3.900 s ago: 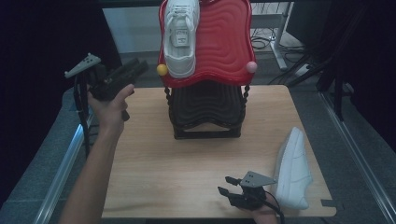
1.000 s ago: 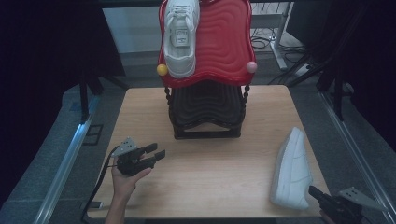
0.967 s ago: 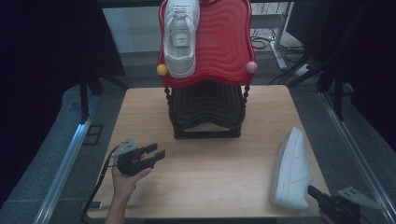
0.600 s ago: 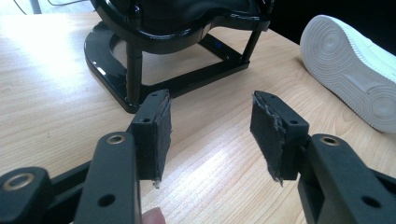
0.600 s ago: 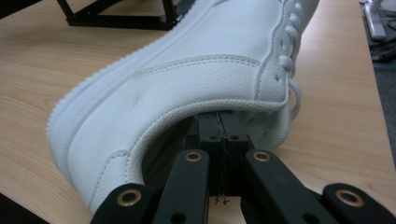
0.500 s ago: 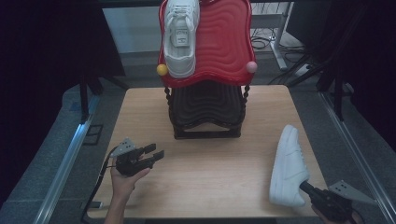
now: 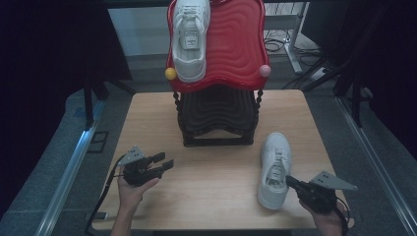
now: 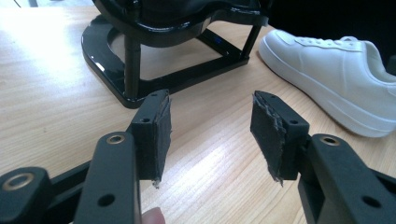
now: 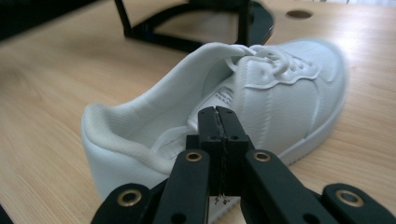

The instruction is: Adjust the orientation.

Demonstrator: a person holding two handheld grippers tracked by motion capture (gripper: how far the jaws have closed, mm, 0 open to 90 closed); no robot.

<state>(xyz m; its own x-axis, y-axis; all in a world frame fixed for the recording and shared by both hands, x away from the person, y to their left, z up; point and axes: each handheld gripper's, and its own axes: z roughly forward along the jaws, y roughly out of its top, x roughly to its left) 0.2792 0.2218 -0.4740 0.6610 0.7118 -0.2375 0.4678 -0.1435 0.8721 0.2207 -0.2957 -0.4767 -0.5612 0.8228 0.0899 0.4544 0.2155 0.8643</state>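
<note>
A white sneaker [image 7: 275,167] stands on its sole on the wooden table [image 7: 211,196], toe pointing away, to the right of the rack's foot. My right gripper [image 7: 291,183] is shut, its tips at the sneaker's heel collar [image 9: 140,140]. In the right gripper view the pads [image 9: 217,121] meet with nothing visible between them, in front of the shoe's opening. A second white sneaker [image 7: 191,39] lies on the red wavy top shelf [image 7: 236,49]. My left gripper [image 7: 166,166] rests at the near left, open and empty [image 8: 210,135], pointing toward the rack.
The black lower shelf and frame of the rack [image 7: 216,115] stand at the middle back of the table; their base [image 8: 140,79] is just ahead of the left jaws. Yellow [image 7: 170,73] and pink [image 7: 265,71] knobs cap the red shelf. Dark floor surrounds the table.
My right gripper has moved left and away from the near right corner. The sneaker went with it, from lying tilted at the right edge to standing closer to the rack. The left hand kept still.
</note>
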